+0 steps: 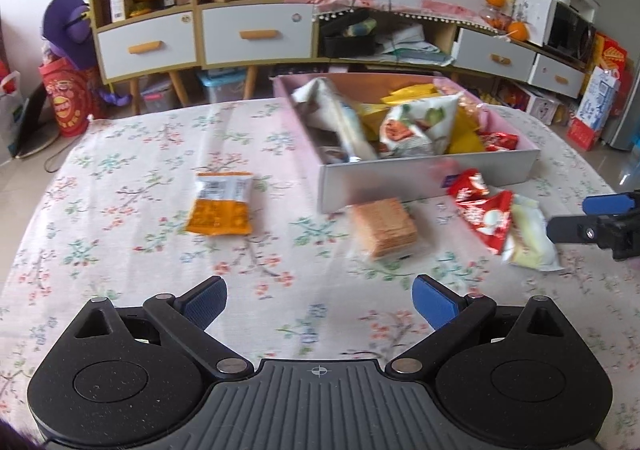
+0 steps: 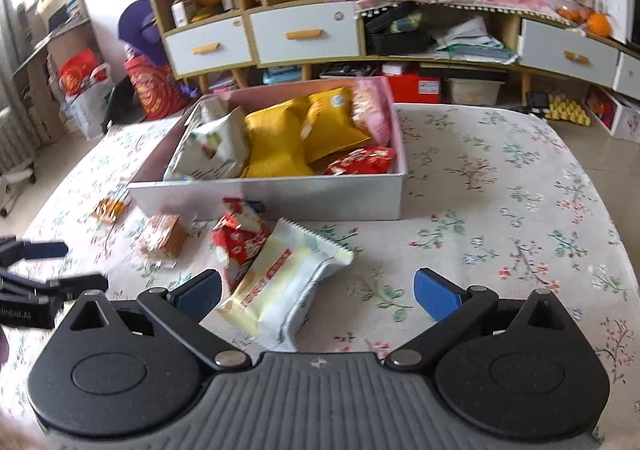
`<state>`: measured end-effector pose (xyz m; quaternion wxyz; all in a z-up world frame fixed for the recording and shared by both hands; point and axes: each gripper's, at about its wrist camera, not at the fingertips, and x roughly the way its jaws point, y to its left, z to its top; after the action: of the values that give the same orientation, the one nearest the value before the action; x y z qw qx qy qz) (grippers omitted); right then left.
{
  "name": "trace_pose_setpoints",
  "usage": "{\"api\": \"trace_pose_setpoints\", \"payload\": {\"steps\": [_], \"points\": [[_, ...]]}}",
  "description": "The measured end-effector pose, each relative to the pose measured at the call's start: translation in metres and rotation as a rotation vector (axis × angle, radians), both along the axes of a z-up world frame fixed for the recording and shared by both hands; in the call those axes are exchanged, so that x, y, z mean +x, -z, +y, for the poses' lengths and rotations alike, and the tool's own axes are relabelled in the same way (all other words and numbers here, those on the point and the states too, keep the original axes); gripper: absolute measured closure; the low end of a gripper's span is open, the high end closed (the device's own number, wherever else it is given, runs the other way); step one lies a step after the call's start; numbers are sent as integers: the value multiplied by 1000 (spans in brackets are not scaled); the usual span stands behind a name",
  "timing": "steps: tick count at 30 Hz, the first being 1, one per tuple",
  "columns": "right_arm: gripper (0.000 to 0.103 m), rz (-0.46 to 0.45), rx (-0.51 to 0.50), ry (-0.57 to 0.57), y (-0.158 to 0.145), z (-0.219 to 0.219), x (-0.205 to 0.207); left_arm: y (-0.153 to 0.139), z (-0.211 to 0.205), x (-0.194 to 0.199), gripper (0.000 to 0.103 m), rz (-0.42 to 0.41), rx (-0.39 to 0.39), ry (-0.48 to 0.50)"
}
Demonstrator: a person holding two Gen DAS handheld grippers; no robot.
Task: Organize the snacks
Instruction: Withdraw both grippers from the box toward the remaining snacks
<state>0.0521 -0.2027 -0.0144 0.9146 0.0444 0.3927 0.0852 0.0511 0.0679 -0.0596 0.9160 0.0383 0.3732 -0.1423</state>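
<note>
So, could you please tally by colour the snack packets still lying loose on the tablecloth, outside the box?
Orange packet: 1
Clear-wrapped brown crackers: 1
Red packet: 1
White and pale yellow packet: 1
Total: 4 packets on the tablecloth, all outside the box.

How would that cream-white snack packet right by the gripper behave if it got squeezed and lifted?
The cream-white packet looks puffy and crinkled, so it would probably give under the pads. Its glossy film may be slippery. It seems light for its size, and lying flat on the tablecloth, unlikely to roll.
</note>
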Motion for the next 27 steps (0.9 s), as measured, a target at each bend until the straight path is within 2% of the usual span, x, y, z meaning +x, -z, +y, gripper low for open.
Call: {"api": "trace_pose_setpoints", "payload": {"steps": [8,16,20,27], "points": [[1,64,-45,-36,10,29,8,21,28,21,3,-4,52,-110],[0,126,-65,-2,23,34,16,31,31,35,0,-46,37,-158],[0,91,-118,-31,28,32,13,32,29,43,0,-63,32,-165],[0,60,-122,-54,29,14,9,34,30,53,0,-80,29,-161]]}}
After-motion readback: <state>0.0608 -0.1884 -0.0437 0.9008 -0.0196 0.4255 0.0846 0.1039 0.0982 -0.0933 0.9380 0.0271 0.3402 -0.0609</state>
